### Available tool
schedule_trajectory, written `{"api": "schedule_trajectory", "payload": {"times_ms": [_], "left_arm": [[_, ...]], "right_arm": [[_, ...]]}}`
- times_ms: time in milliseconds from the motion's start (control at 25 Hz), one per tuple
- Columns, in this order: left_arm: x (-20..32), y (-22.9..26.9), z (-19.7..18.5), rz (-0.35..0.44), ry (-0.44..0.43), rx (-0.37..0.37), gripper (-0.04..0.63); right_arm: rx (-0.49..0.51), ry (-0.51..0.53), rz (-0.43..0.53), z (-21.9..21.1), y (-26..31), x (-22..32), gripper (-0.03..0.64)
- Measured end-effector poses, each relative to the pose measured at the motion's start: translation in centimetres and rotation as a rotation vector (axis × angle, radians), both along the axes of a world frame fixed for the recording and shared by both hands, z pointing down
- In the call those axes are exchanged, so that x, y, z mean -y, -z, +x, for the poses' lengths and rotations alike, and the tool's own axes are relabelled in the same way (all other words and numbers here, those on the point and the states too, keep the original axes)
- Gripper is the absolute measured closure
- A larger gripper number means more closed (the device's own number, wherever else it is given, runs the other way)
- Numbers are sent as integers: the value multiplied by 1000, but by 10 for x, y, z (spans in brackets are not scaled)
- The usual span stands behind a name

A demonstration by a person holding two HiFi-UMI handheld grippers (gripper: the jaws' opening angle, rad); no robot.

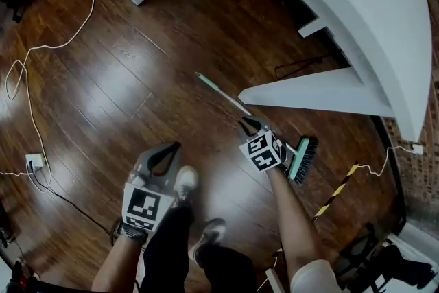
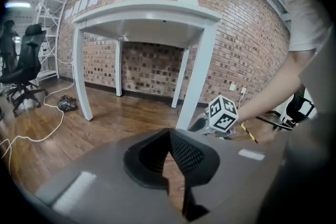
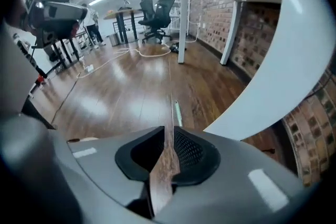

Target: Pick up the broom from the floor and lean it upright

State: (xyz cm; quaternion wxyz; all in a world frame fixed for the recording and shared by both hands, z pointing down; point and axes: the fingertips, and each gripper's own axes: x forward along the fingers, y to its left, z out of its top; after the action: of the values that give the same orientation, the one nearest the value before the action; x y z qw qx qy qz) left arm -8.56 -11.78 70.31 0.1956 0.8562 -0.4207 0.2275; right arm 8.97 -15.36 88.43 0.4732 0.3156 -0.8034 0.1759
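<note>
The broom lies flat on the wooden floor, with its thin pale-green handle (image 1: 219, 92) running up-left and its dark-bristled head (image 1: 304, 158) at the lower right. My right gripper (image 1: 248, 121) points down just over the lower part of the handle, close to the head. In the right gripper view its jaws (image 3: 171, 131) stand a narrow slit apart with only floor between them, and the handle (image 3: 177, 111) lies on the floor just ahead. My left gripper (image 1: 175, 146) hangs low to the left, apart from the broom. Its tips (image 2: 169, 134) meet and nothing is in them.
A white table's angled legs (image 1: 329, 89) stand right beside the broom, with a brick wall behind. White cables (image 1: 31, 113) and a plug block (image 1: 34, 162) lie at the left. A yellow-black striped bar (image 1: 336, 192) lies at the lower right. The person's shoes (image 1: 185, 182) stand between the grippers.
</note>
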Motion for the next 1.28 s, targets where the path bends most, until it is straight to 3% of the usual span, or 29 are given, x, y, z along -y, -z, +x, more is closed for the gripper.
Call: {"api": "schedule_trajectory", "payload": {"times_ms": [240, 400, 560, 680, 840, 1000, 1280], "left_arm": [[-17, -87, 1, -30, -21, -9, 594], [-24, -120, -2, -25, -27, -10, 594], [-22, -135, -8, 12, -45, 14, 595], [-26, -143, -16, 12, -48, 35, 594], [-32, -146, -16, 9, -78, 56, 595], [-38, -148, -10, -10, -101, 61, 595], [-38, -149, -13, -9, -112, 57, 594]], "right_arm": [[-187, 90, -60, 23, -126, 13, 546], [-321, 173, -43, 21, -190, 25, 544], [-435, 167, -47, 29, -229, 37, 514], [-483, 106, 1, 33, -234, 45, 546], [-533, 78, 68, 29, -235, 52, 514], [-563, 71, 7, 22, -246, 51, 429], [-492, 53, -79, 19, -254, 49, 475]]}}
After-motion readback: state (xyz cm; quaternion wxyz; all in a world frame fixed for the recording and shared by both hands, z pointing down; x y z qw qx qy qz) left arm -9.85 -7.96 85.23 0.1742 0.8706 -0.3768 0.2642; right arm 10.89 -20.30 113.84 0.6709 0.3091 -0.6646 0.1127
